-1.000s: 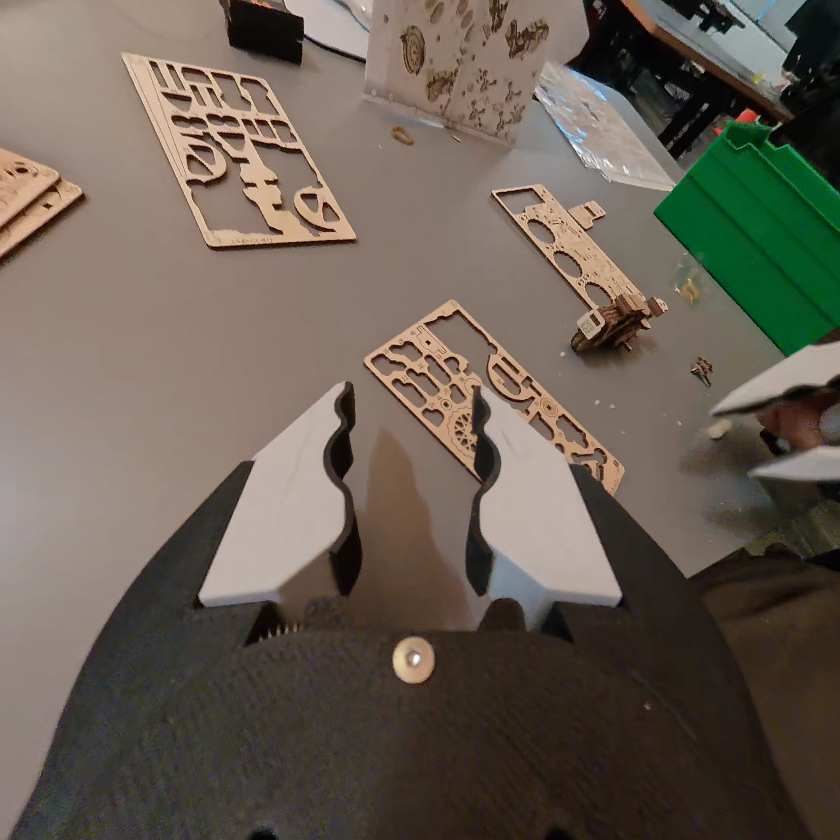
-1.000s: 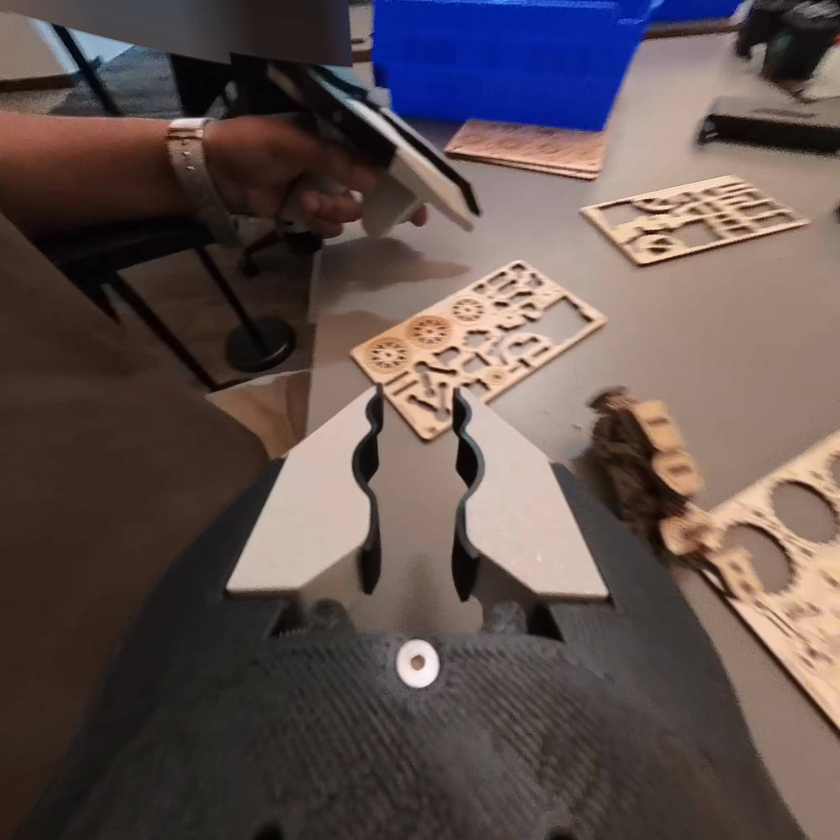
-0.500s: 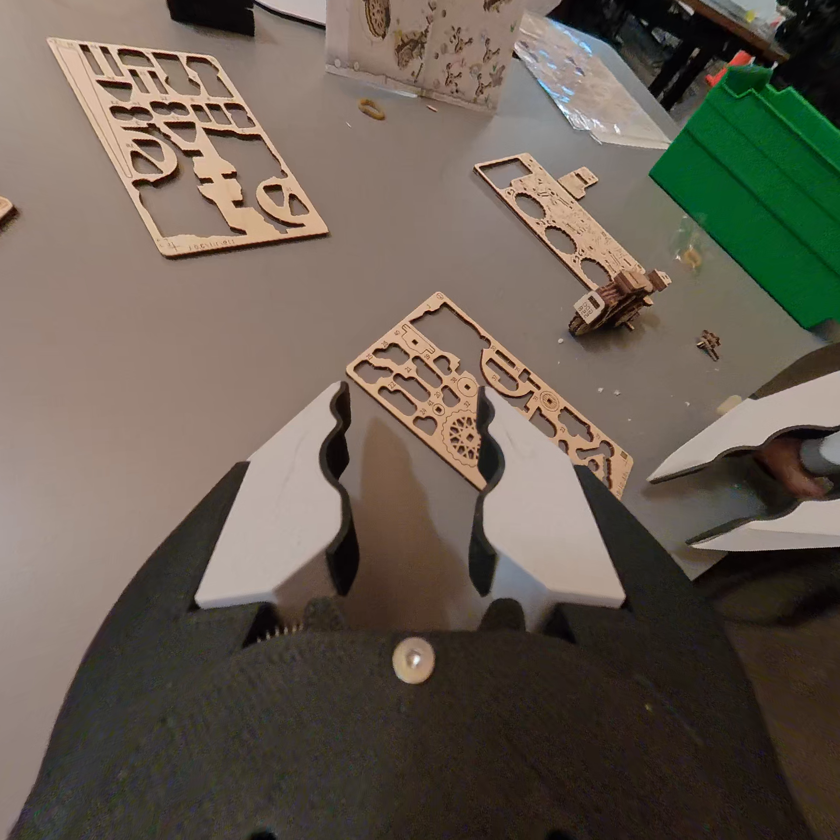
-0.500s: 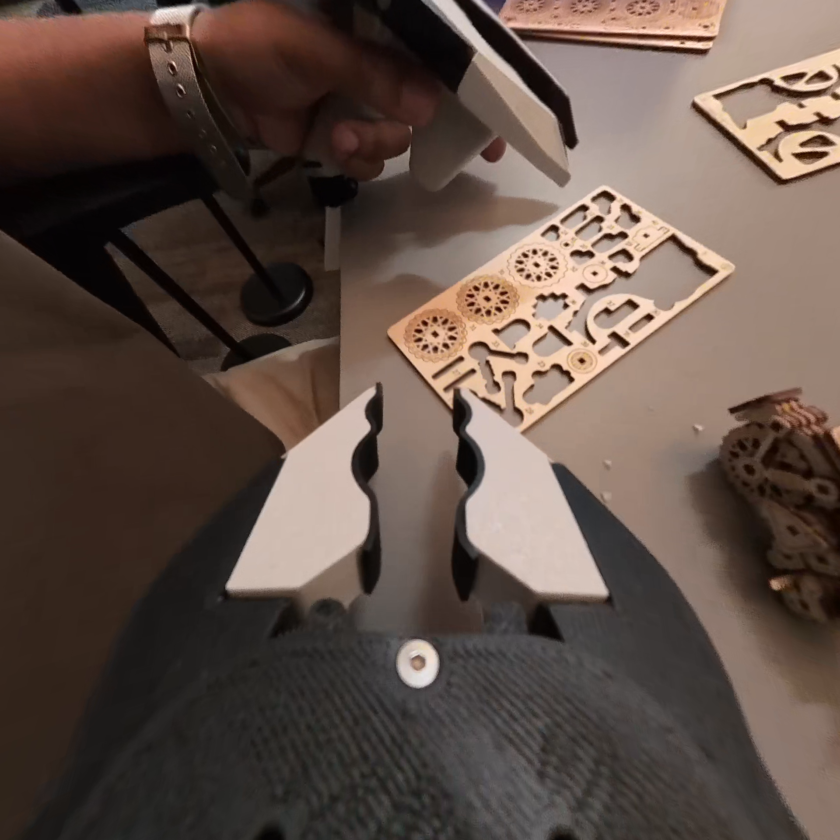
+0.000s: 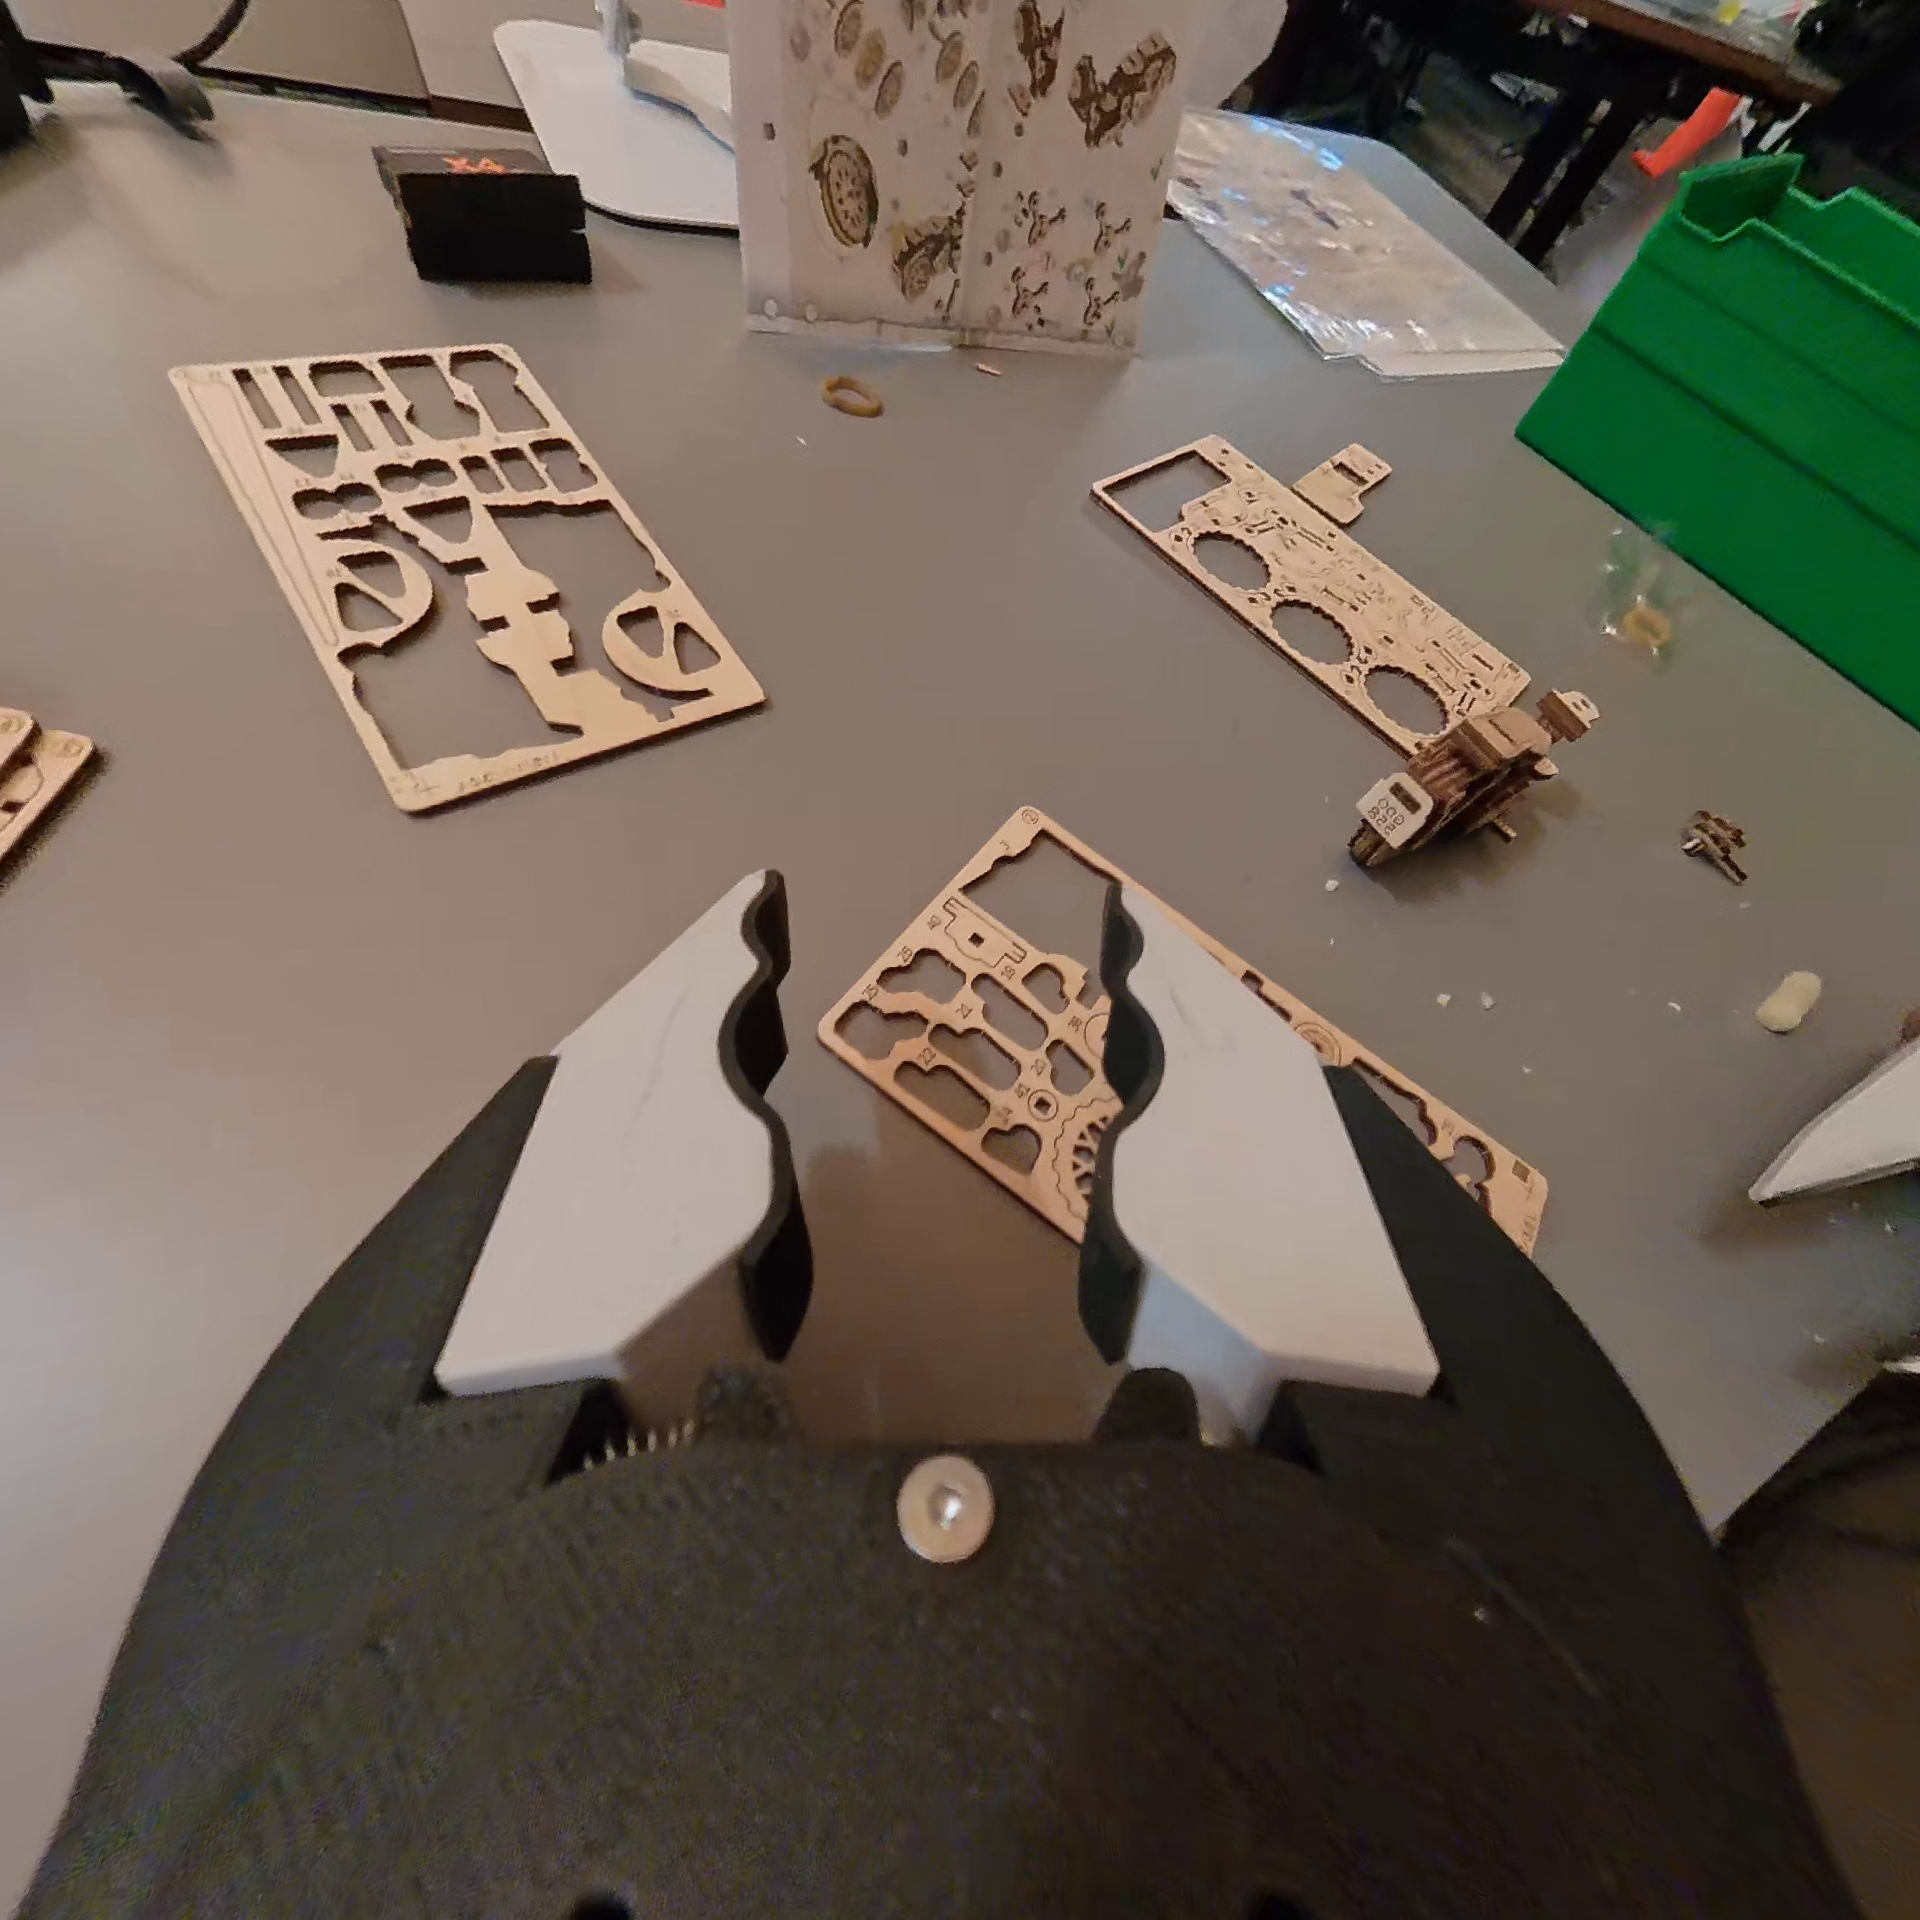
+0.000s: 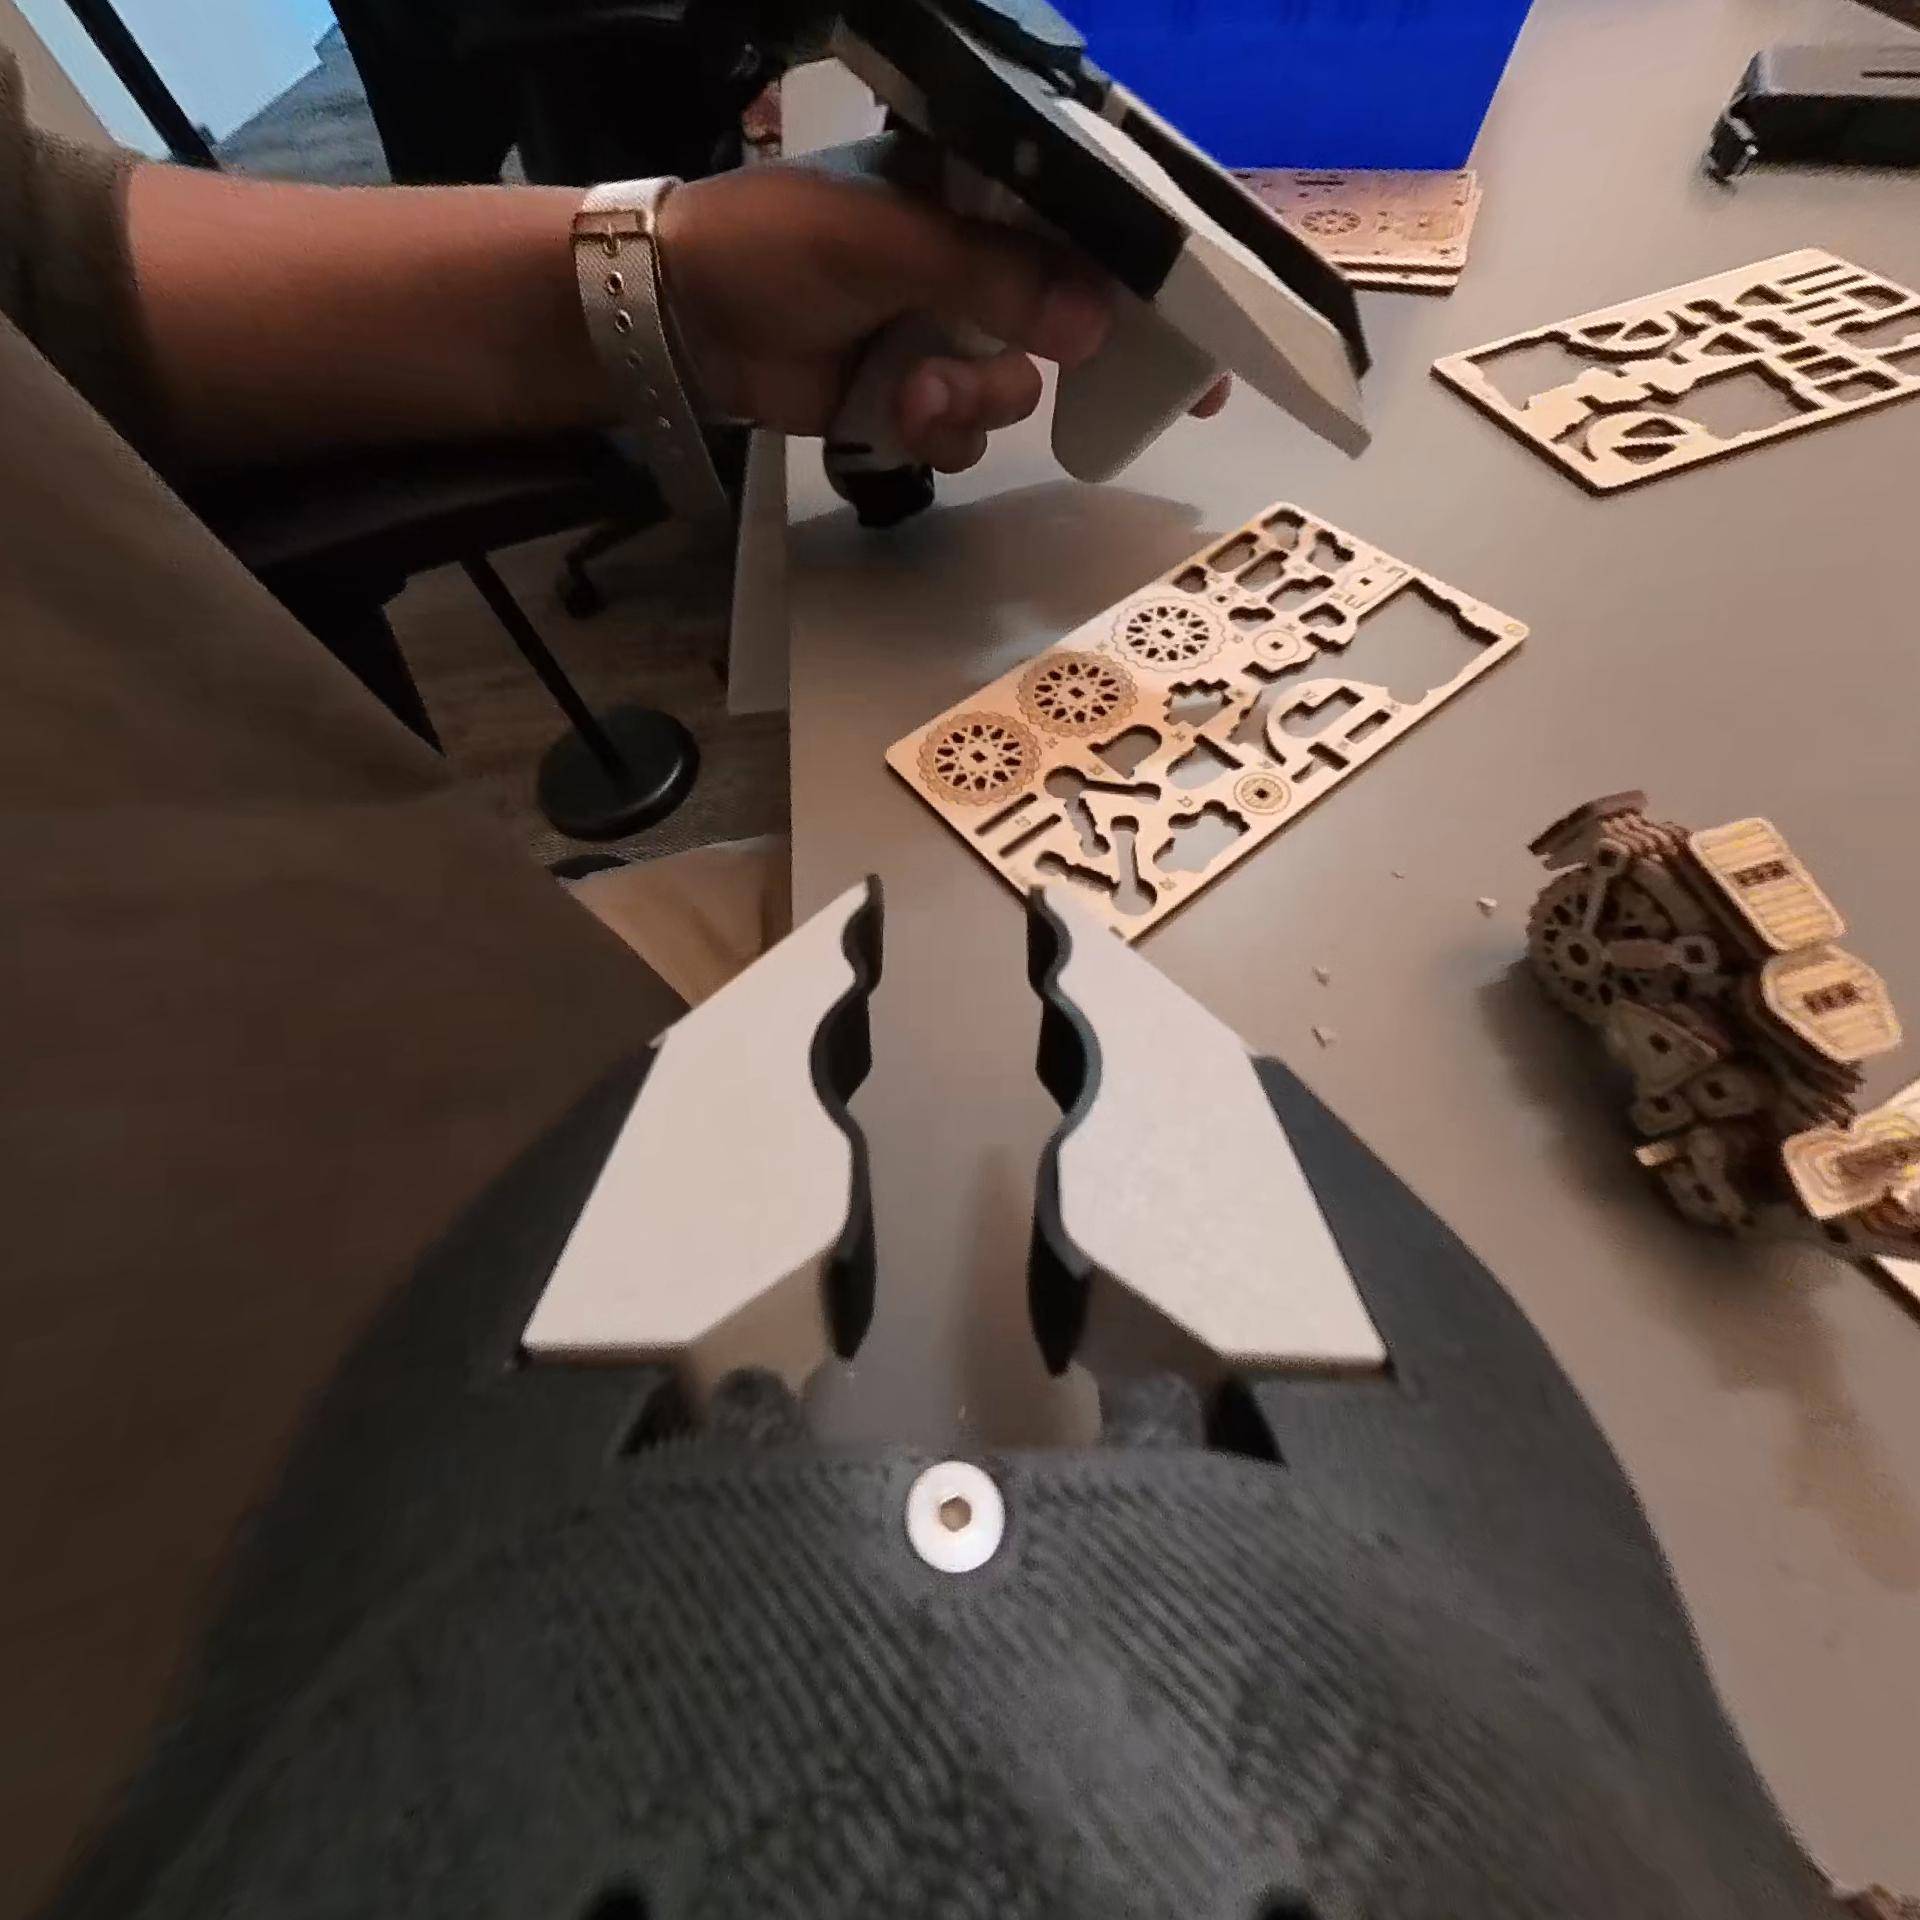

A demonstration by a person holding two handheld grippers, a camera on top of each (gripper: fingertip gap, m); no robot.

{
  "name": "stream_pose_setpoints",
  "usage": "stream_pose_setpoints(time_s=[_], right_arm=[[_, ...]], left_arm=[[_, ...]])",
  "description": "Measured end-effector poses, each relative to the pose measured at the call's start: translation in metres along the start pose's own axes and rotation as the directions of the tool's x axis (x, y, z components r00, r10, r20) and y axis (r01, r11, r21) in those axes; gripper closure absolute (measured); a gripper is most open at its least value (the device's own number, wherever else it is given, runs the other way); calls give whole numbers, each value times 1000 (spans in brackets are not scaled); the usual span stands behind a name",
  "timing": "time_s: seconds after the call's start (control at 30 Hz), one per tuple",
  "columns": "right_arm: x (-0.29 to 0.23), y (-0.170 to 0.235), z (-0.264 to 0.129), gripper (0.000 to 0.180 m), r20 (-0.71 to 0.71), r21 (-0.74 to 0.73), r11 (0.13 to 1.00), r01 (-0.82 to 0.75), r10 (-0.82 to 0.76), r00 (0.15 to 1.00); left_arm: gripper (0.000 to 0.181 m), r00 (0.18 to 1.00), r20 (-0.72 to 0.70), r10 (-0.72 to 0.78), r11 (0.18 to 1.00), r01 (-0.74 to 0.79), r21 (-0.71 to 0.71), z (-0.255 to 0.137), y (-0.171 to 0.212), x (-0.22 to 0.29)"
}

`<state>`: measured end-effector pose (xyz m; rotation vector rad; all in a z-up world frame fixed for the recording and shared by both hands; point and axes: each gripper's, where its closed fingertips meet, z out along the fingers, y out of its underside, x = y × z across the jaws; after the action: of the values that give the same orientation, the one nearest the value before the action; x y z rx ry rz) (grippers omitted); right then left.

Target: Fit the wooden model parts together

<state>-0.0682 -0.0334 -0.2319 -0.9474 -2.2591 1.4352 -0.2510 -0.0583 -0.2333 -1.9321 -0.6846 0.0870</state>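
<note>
Compared with a second ago, the left gripper (image 5: 940, 914) has been pulled back and raised a bit, so more of the table (image 5: 914, 644) is taken in: the standing instruction sheet (image 5: 951, 171) and the black box (image 5: 483, 213) are now fully seen at the far side. The right gripper (image 6: 951, 899) has been swung so that the half-built model (image 6: 1704, 997) is sharp and near on its right instead of smeared. Nothing has been picked up, so it's judged that the fitting step hasn't really been started; things are only being lined up. Both grippers are held empty, the left with its jaws wide apart, the right with a narrower gap. The model is found lying on the table at the near end of the long cut-out sheet (image 5: 1309, 592), apparently touching it, well apart from both grippers. In the left wrist view its long axis is run from near-left to far-right, with the pale tagged end pointed toward the camera. The gear sheet (image 6: 1205, 717) is laid flat just ahead of both grippers, long axis slanted the same way.
</note>
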Motion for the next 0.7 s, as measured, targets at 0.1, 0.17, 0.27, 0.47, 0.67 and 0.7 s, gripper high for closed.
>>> stream_pose_setpoints(time_s=[0.1,0.17,0.27,0.47,0.67,0.7], right_arm=[[3,4,-3,153,-15,-6,1000,-18,18,1000],[5,5,-5,153,-19,-2,999,-35,35,999],[7,6,-9,153,-32,4,999,-54,54,998],[11,8,-14,153,-56,12,998,-69,70,996],[11,9,-14,153,-57,7,998,-68,68,996],[11,9,-14,153,-56,5,998,-67,68,996]], left_arm=[[123,1000,-23,10,1000,-10,9,6,-4,5],[124,999,-37,5,1000,-5,14,9,-7,7],[124,998,-60,-17,1000,18,8,15,-8,9],[124,995,-94,-37,999,36,-12,21,-7,15],[124,995,-93,-28,999,27,-17,21,-6,16],[124,995,-91,-30,999,28,-18,21,-5,15]])
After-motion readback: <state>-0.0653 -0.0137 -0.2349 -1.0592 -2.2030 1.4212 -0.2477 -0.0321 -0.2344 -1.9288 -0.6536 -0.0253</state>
